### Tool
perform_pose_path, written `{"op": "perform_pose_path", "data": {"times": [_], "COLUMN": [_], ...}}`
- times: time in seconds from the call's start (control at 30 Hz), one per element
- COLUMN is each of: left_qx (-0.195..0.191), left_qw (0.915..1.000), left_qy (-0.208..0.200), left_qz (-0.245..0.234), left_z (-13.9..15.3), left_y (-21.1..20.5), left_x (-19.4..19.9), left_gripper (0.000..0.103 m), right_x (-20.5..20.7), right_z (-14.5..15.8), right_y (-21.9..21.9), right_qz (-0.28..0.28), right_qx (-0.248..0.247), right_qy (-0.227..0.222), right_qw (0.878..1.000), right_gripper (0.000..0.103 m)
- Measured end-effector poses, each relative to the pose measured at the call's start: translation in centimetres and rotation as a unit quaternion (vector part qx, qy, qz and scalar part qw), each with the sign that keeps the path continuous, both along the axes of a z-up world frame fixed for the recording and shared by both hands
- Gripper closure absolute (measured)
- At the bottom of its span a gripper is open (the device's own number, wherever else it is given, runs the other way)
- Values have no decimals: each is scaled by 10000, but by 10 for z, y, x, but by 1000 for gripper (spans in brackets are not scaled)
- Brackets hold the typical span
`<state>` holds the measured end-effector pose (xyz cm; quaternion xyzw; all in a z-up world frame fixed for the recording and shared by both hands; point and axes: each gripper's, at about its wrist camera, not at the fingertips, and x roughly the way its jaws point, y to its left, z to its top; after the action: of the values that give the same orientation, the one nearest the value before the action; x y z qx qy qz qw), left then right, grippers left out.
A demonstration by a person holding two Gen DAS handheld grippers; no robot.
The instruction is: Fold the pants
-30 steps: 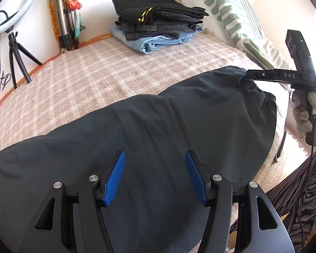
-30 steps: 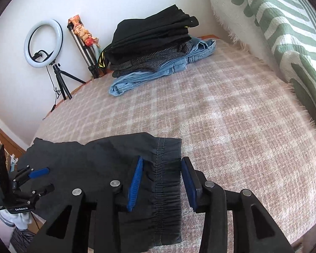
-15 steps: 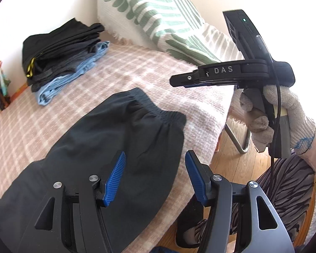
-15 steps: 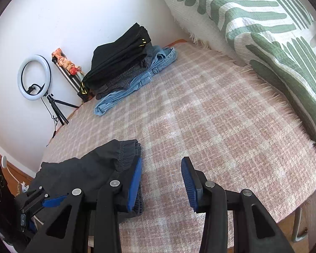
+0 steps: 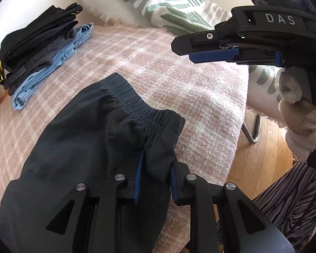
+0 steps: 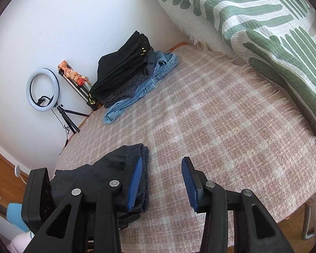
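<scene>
Your left gripper [image 5: 154, 180] is closed down on a bunch of the dark pants [image 5: 78, 147] just below the elastic waistband [image 5: 143, 109], with a fold of cloth pinched between the 2 blue pads. Your right gripper [image 6: 161, 181] stands wide with nothing between its pads; in the left wrist view it hangs in the air above the blanket [image 5: 179, 80], off to the right of the waistband and apart from the cloth.

What the next move turns on is this: the pants' long axis runs from the waistband, ahead of your left gripper, back and down to the left past its body, so the legs trail behind the held end. The waistband itself lies crosswise to that axis. Your left hand is on the garment; your right is near the waistband's outer corner but not touching it. In the right wrist view the gathered waistband [image 6: 141, 162] lies just beside and partly under the left pad [image 6: 134, 181], with bare blanket between the 2 pads.

The pants rest near the front edge of the bed, well apart from the stack of folded clothes [image 6: 132, 71] by the wall and from the green-patterned pillow [image 6: 263, 16]. Judging from this, you would need to shift your right gripper leftward to take the waistband before any lift.
</scene>
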<state>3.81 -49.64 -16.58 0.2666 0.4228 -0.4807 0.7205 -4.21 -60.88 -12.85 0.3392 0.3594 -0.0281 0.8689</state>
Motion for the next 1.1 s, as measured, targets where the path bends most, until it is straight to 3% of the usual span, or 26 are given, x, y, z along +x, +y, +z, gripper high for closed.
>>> {"op": "perform_pose_path", "data": {"times": [0.17,0.27,0.33,0.53,0.67,0.7,0.73,0.77,0.83,0.9,1.03,1.1], "left_qx": [-564,-803,-918,-1220,-1249,-1254,-1254,-1251,-1165,-1101,-1150,-1133], "left_qw": [9972,9950,9936,9903,9900,9899,9898,9897,9902,9899,9902,9889], "left_qy": [408,445,486,467,461,462,471,490,604,726,553,392], "left_qz": [291,382,432,465,469,473,478,486,477,518,577,873], "left_z": [12,18,21,36,37,37,36,35,33,37,58,65], "left_y": [17,26,29,33,35,35,35,36,37,44,87,119], "left_x": [5,4,2,-2,3,3,3,3,4,5,5,17], "left_gripper": [95,95,95,96,96,96,96,96,96,94,73,73], "right_x": [15,27,35,53,58,58,58,59,59,59,58,54], "right_z": [-8,-14,-20,-34,-53,-57,-60,-59,-53,-45,-15,-1], "right_y": [12,19,21,31,32,33,34,35,38,42,53,57], "right_qz": [232,371,400,528,665,670,705,706,688,683,810,837], "right_qx": [276,605,930,1605,2508,2690,2833,2849,2498,2144,1298,1083], "right_qy": [85,140,215,338,340,326,293,270,285,285,83,-92], "right_qw": [9993,9974,9946,9850,9652,9603,9560,9556,9654,9739,9882,9905], "right_gripper": [51,36,32,32,33,42,58,72,83,86,87,88]}}
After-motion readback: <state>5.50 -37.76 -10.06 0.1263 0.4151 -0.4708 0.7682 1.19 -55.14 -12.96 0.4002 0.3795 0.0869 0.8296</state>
